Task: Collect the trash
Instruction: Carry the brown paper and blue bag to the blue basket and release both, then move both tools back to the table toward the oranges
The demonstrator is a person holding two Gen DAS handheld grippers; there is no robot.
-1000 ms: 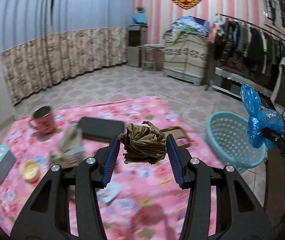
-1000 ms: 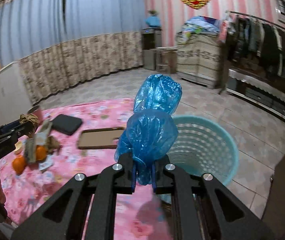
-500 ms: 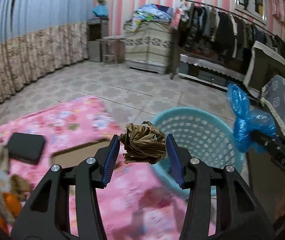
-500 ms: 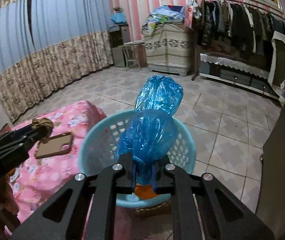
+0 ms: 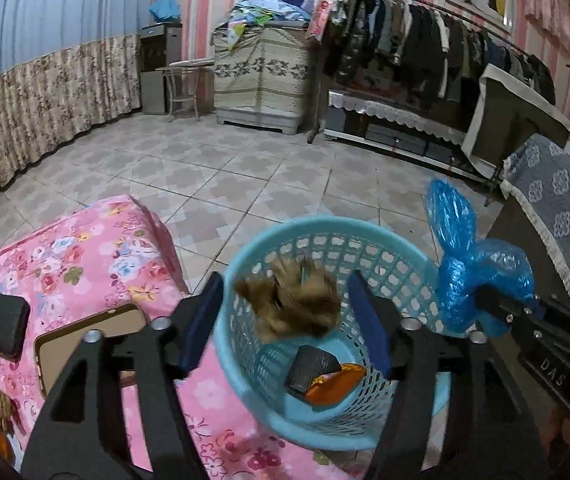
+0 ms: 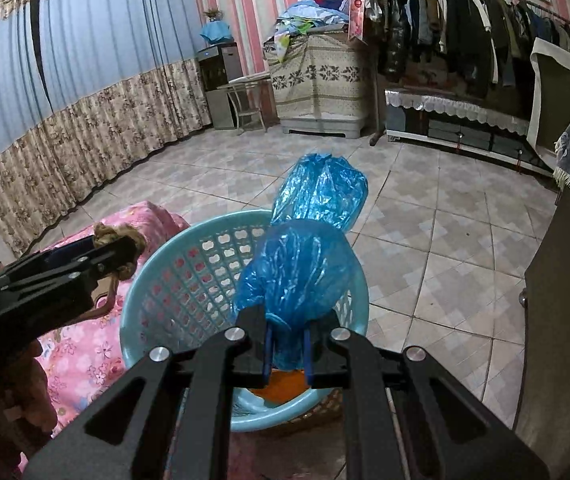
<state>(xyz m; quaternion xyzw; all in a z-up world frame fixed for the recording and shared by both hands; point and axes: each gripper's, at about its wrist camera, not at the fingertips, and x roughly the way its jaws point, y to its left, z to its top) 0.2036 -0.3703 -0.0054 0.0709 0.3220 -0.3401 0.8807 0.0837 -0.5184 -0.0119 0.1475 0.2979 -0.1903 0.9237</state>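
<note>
While left gripper (image 5: 285,320) jaws have just been opening, brown paper wad (image 5: 291,304) loose above basket (image 5: 245,248), lower centre; right gripper (image 6: 287,350) clamps blue bag (image 6: 301,272); risk: bag snags pads.

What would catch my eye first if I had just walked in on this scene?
Probably the crumpled brown paper wad, blurred in mid-air over the turquoise basket, between the left gripper fingers, which have just opened. Next, the bright blue plastic bag, pinched in the right gripper above that basket. The pink floral cloth lies to the left.
</note>
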